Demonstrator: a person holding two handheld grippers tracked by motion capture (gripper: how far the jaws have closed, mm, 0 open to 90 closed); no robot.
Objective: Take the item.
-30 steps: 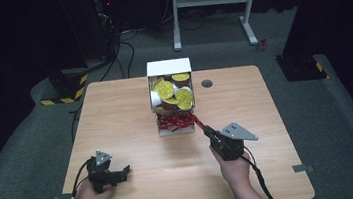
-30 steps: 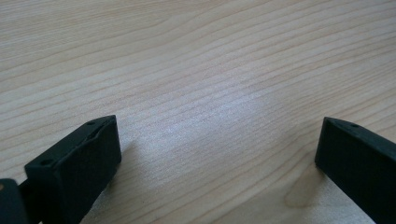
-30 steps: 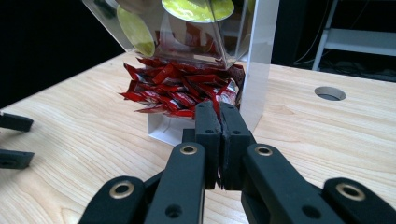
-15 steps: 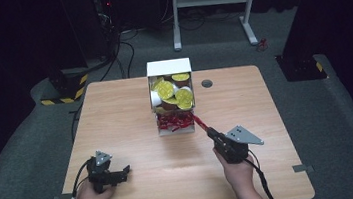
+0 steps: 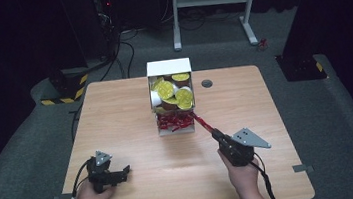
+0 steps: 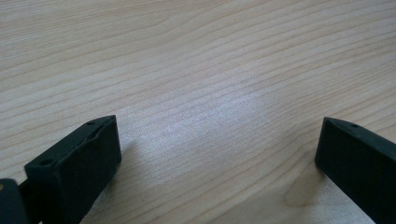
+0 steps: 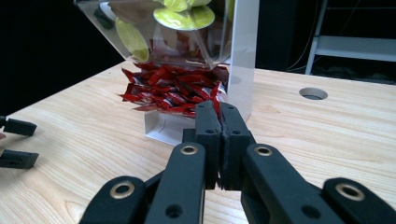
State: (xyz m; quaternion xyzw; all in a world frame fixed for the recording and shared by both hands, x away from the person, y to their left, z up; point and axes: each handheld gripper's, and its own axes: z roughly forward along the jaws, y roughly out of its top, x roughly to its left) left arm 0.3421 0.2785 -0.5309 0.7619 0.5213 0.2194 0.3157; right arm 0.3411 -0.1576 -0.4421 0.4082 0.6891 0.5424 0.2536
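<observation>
Since a second ago our right hand-held gripper (image 5: 214,131), pinching a red sachet (image 5: 203,123), has backed slightly from the dispenser (image 5: 168,70): extraction underway; left hand-held gripper (image 5: 125,171) idles spread on the worktop (image 5: 265,99).

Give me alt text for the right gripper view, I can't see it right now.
The right gripper, its black fingers pressed shut on a red sachet, sits in front of a clear dispenser on a wooden table. More red sachets fill its lower tray, with yellow-lidded pods stacked above.

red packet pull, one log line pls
right gripper: shut on red packet | dispenser: packet tray full | left gripper: open, idle on table
</observation>
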